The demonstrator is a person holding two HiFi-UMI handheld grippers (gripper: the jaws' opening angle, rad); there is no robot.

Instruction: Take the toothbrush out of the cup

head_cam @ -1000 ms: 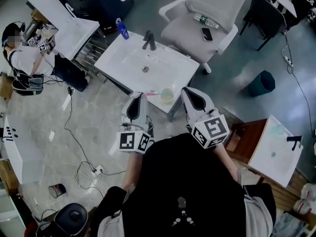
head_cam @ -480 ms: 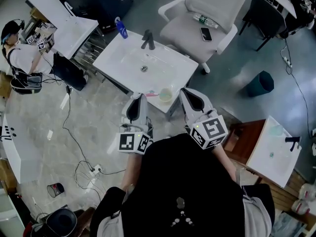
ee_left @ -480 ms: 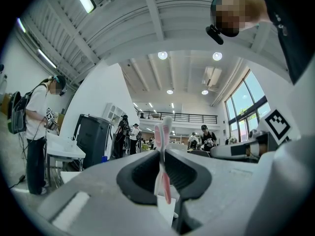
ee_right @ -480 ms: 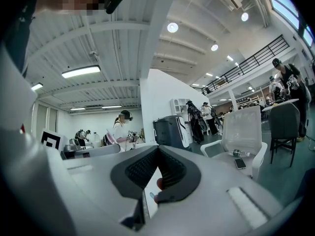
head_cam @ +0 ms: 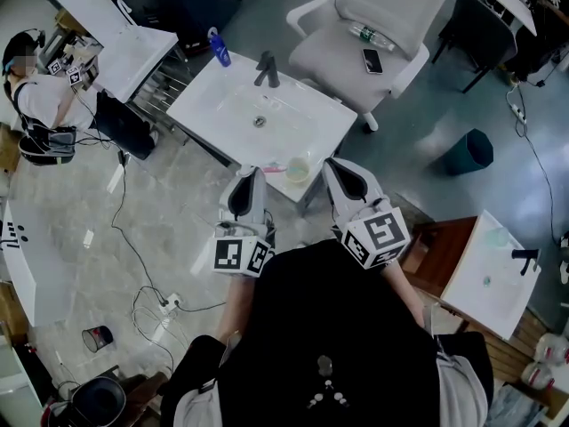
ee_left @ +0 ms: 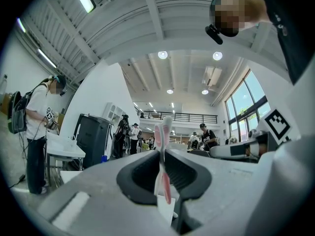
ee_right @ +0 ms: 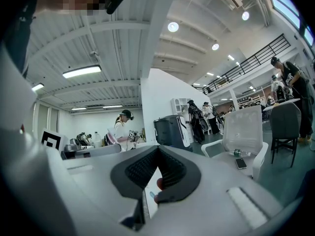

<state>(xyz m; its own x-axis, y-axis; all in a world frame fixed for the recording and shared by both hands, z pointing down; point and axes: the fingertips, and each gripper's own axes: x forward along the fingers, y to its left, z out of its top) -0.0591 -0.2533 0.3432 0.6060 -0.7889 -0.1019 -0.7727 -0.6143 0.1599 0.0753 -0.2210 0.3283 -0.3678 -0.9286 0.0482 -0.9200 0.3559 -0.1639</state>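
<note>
In the left gripper view a pink and white toothbrush [ee_left: 163,157] stands upright, pinched between the jaws of my left gripper [ee_left: 162,146]. The head view shows that gripper [head_cam: 251,174] at the near edge of the white sink table [head_cam: 209,105]. There the toothbrush [head_cam: 274,168] pokes out to the right, towards a pale green cup [head_cam: 299,170]. The brush lies outside the cup. My right gripper [head_cam: 335,164] hovers just right of the cup, apart from it. Its jaws [ee_right: 157,149] meet at the tip with nothing between them.
A black faucet [head_cam: 267,70] and a blue bottle [head_cam: 220,51] stand at the sink's far side. Behind it is a white chair [head_cam: 378,25] with a phone [head_cam: 372,61] on its seat. A teal bin [head_cam: 469,149], a second sink [head_cam: 489,274], floor cables and a person [head_cam: 40,105] surround the spot.
</note>
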